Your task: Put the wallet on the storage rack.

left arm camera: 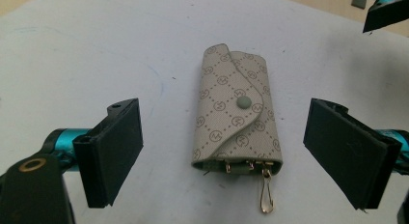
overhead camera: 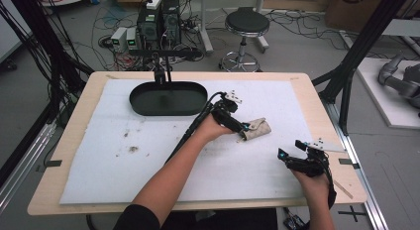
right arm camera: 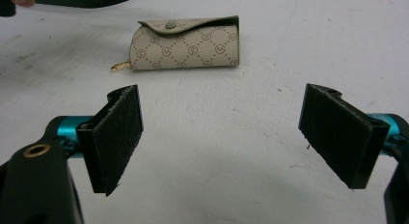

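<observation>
A beige patterned key pouch [overhead camera: 258, 127] with a snap button lies flat on the white mat, its flap closed. In the left gripper view the pouch [left arm camera: 236, 113] sits between and just beyond the two wide-apart jaws, with a gold clip [left arm camera: 265, 192] sticking out of its near end. My left gripper [overhead camera: 242, 131] is open right at the pouch's left end, holding nothing. My right gripper [overhead camera: 290, 149] is open near the table's front right, well short of the pouch [right arm camera: 185, 43], which lies ahead of it on its side.
A black oval tray [overhead camera: 168, 98] stands at the back of the white mat [overhead camera: 148, 155]. Small dirt marks [overhead camera: 131, 148] spot the mat's left half. The wooden table's edge [overhead camera: 354, 185] runs close behind the right gripper. Stool, cables and computers are on the floor beyond.
</observation>
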Action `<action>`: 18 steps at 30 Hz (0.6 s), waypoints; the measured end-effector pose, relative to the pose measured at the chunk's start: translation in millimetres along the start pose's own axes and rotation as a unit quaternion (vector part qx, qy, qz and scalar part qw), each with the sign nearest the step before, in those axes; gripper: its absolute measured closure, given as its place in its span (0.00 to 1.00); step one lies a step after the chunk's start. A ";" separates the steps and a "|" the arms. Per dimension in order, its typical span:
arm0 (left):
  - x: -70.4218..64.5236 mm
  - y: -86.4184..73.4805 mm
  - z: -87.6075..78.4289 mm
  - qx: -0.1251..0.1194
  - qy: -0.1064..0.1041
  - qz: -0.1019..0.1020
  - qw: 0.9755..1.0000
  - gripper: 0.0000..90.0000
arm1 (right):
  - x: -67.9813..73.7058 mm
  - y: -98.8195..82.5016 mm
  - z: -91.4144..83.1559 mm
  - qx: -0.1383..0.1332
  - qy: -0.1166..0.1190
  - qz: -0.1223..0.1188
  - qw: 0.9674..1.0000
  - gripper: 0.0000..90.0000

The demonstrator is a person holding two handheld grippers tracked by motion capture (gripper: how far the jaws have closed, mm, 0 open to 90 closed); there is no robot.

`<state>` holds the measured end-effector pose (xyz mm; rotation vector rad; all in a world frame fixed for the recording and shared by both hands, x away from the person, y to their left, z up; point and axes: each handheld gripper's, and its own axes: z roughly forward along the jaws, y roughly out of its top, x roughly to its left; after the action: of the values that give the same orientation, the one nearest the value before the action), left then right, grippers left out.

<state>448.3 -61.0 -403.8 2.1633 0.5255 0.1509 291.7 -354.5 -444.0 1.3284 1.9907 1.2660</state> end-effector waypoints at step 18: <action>-12.3 -9.9 51.8 0.067 0.000 0.015 0.998 0.16 | -2.2 -1.5 0.0 0.002 -0.003 0.002 1.000 0.18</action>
<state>449.2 -99.3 -442.1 2.3033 0.5147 0.1347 292.0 -356.6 -445.6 1.3378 1.9892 1.2594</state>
